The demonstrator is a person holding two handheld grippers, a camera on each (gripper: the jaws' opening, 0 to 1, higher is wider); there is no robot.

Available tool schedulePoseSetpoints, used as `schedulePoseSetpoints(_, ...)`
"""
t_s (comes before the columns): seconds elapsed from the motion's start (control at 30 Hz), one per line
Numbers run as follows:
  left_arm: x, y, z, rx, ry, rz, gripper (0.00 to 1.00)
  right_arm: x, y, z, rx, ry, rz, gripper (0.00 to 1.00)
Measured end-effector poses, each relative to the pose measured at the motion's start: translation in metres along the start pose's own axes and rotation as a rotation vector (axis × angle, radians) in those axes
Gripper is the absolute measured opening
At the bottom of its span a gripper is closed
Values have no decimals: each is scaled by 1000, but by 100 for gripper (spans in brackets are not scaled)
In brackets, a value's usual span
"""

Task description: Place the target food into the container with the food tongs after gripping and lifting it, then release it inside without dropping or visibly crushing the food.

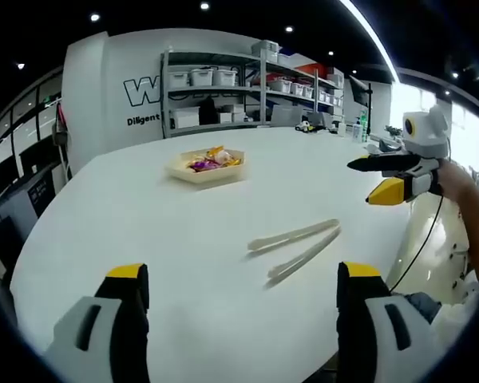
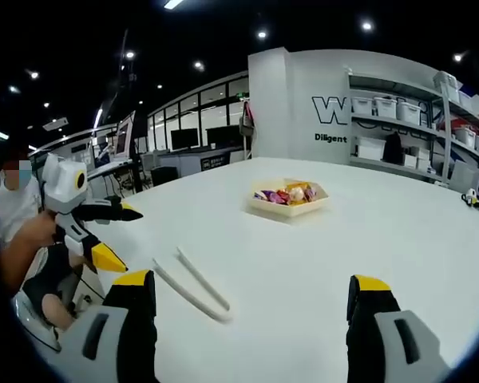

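Observation:
A pair of cream food tongs [image 1: 295, 249] lies flat on the white table [image 1: 144, 231], a little beyond my left gripper [image 1: 243, 275], which is open and holds nothing. Farther back stands a shallow beige tray [image 1: 203, 177] with colourful wrapped food [image 1: 211, 162] in it. In the right gripper view the tongs [image 2: 190, 287] lie just left of my right gripper [image 2: 251, 283], also open, with the tray [image 2: 291, 211] and its food [image 2: 286, 194] beyond. Each gripper shows in the other's view, hovering at the table's edge: the right one [image 1: 399, 171], the left one [image 2: 88, 219].
Metal shelves with white bins [image 1: 247, 88] [image 2: 399, 112] stand behind the table against a white wall. A person [image 2: 20, 207] sits at the table's edge, a hand [image 1: 463, 183] on the right gripper. The table's rounded rim [image 1: 32, 239] curves along the left.

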State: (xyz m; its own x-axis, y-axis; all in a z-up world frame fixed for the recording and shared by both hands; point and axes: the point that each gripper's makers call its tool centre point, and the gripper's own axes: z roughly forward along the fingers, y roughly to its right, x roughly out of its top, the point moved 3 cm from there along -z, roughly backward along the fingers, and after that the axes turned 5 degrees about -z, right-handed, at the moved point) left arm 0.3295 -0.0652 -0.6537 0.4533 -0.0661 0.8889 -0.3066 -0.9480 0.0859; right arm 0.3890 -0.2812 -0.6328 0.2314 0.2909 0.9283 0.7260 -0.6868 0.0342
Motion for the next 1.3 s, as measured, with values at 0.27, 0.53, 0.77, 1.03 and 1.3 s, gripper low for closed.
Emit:
schedulePoseSetpoints(0.27, 1, -2, -2, 2, 14, -15, 96, 1, 0, -4, -2, 7, 7, 99)
schedulePoseSetpoints(0.53, -2, -5, -3, 3, 15, -21, 96, 0, -3, -5, 0, 1, 4, 99)
schedulePoseSetpoints(0.77, -2, -4, -3, -8, 30, -39, 96, -1, -5, -3, 5, -11, 2, 99)
schedulePoseSetpoints(1.03, -3, -4, -5, -7, 34, -34, 96, 0, -6, -6, 3, -8, 2, 99)
schedulePoseSetpoints(1.3, -1, -2, -7, -9, 41, -25, 96, 2, -8, -8, 1, -4, -1, 99)
